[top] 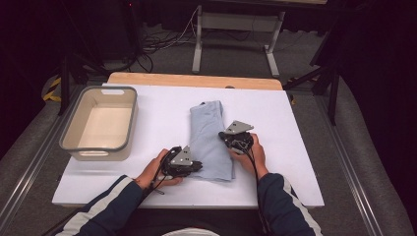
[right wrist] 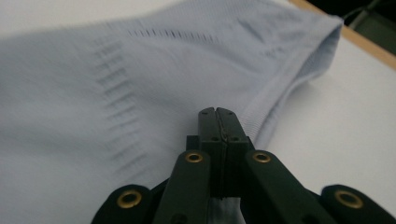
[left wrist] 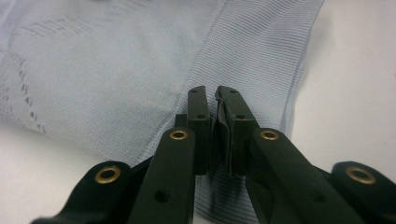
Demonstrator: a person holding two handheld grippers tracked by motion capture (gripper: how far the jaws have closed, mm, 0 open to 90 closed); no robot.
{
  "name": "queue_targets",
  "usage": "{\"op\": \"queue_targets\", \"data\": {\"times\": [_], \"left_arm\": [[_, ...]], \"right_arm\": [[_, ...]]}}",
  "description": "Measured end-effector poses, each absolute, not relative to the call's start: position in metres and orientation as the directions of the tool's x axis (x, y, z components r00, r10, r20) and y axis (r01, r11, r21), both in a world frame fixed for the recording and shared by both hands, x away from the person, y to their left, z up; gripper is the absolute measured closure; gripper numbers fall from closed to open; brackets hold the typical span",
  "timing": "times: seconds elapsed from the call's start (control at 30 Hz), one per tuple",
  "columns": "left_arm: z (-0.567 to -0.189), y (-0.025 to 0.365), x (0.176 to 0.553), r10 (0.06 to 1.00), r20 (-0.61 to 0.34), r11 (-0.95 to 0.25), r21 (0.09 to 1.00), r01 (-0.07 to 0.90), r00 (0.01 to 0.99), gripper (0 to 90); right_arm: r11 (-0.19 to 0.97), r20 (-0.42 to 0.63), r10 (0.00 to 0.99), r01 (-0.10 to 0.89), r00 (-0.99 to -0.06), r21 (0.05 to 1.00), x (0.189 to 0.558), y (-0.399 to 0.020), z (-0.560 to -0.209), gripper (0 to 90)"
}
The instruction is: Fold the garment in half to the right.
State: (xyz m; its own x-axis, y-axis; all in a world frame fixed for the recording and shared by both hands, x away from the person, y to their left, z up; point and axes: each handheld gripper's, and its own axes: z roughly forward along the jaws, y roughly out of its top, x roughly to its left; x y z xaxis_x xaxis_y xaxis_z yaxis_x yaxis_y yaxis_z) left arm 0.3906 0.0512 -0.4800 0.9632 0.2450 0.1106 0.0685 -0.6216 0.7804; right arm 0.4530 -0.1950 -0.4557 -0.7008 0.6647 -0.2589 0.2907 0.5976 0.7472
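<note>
**Ana:** Left hand-held gripper [top: 195,166] first: it sits at the near left corner of the folded pale blue knitted garment [top: 212,140], and in the left gripper view its two black jaws are pinched together on a fold of that fabric [left wrist: 215,140], with a sliver of cloth between the pads.

**Ben:** And the right hand-held gripper [top: 223,134]?

**Ana:** From above it hangs over the garment's right edge, about halfway up its length, with the grey three-cornered plate [top: 239,127] tilted on top. In the right gripper view the jaws are pressed flat against each other. Pale cloth shows just under them, but I cannot tell whether any of it is caught between the pads.

**Ben:** Where does the garment lie?

**Ana:** On the white tabletop [top: 162,113], roughly in the middle, folded into a long narrow strip that runs away from the person. Its far end is slightly rumpled. In the right gripper view the ribbed hem [right wrist: 273,109] runs along the edge next to the bare white surface, and rows of small openwork holes cross the knit.

**Ben:** Anything else on the surface?

**Ana:** A grey-rimmed beige plastic tub [top: 101,123] stands at the left, well apart from the garment. The person's sleeves, dark with white stripes, come in from the near edge.
</note>
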Motion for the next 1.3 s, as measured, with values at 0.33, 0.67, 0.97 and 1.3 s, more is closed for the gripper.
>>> {"op": "queue_targets", "data": {"times": [0.33,0.67,0.97,1.3], "left_arm": [[-0.479,0.052,0.390,0.249,0.108,-0.620,0.781,0.073,0.962,83.1],[-0.442,0.064,0.416,0.386,0.183,-0.538,0.841,0.059,0.904,73.0],[-0.458,0.041,0.458,0.409,0.208,-0.602,0.793,0.091,0.889,71.9],[-0.477,0.046,0.470,0.430,0.068,-0.561,0.801,0.208,0.900,71.9]], "right_arm": [[0.581,-0.286,0.712,0.309,-0.642,0.753,0.452,-0.208,-0.455,90.0],[0.541,-0.261,0.702,0.258,-0.662,0.800,0.426,-0.217,-0.435,90.0],[0.570,-0.248,0.690,0.299,-0.680,0.766,0.422,-0.218,-0.452,90.0],[0.600,-0.273,0.687,0.314,-0.674,0.736,0.423,-0.219,-0.462,90.0]]}}
